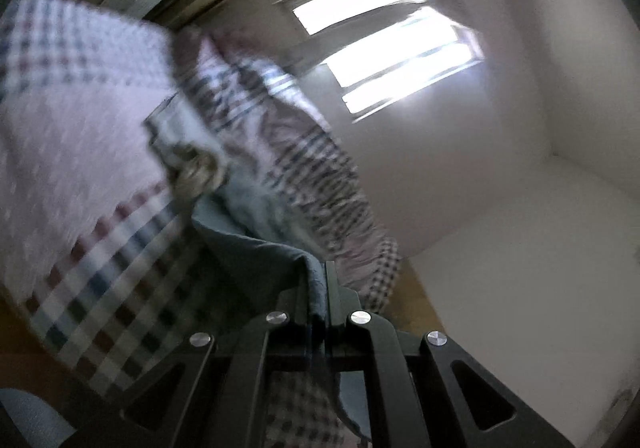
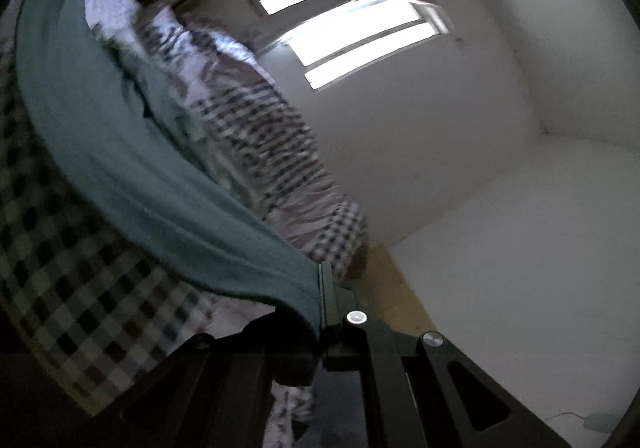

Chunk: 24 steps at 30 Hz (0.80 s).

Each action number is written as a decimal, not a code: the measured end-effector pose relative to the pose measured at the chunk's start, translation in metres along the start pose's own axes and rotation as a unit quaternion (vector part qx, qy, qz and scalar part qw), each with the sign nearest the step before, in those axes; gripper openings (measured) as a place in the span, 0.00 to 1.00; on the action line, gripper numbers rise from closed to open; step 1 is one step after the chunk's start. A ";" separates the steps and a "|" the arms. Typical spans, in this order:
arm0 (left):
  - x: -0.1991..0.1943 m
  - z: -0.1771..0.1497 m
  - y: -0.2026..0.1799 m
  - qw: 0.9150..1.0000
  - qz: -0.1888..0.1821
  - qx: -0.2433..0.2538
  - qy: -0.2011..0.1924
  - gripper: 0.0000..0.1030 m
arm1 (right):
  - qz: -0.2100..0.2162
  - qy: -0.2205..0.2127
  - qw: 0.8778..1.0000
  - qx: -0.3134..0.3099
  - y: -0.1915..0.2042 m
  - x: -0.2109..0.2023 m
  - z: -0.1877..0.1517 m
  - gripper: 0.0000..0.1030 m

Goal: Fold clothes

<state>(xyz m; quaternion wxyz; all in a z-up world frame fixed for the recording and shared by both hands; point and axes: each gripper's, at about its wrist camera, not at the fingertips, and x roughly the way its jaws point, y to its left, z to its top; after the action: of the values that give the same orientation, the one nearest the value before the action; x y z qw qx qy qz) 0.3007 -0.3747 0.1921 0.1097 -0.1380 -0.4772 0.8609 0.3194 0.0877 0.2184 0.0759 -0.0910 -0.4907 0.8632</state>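
We count two grippers, one teal garment, one checkered cover and one window.

The left gripper [image 1: 325, 280] has its two fingers pressed together, and a fold of the teal garment [image 1: 256, 248] is pinched between them. The cloth rises from the fingertips up and to the left of the tool. The right gripper [image 2: 323, 280] is also closed tight on an edge of the teal garment [image 2: 132, 168], which runs from the fingertips far up to the left as one long, wide band.

Behind the garment, on the left of both tools, lies the checkered cover [image 1: 100, 288] with its pale pink middle part. To the right of both tools we see the white wall [image 1: 520, 248], and ahead, higher up, the bright window [image 1: 400, 56].

The left view shows a small crumpled part of the garment with a light brownish patch; both are blurred. The right view shows much more of the smooth teal cloth, and its left finger is covered by it. Only the right view shows a small pale object [image 2: 600, 419] low at the right edge; we cannot tell what it is.
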 end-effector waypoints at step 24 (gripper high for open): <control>-0.157 -0.004 -0.137 0.976 -0.071 0.189 -0.076 0.01 | -0.083 -0.092 0.983 0.133 -0.095 -0.177 0.000 0.00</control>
<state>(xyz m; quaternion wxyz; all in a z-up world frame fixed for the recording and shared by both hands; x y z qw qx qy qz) 0.4574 -0.3510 0.3275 0.1585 -0.0146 -0.3212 0.9335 0.4950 0.0973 0.3151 0.1133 0.0405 -0.3824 0.9161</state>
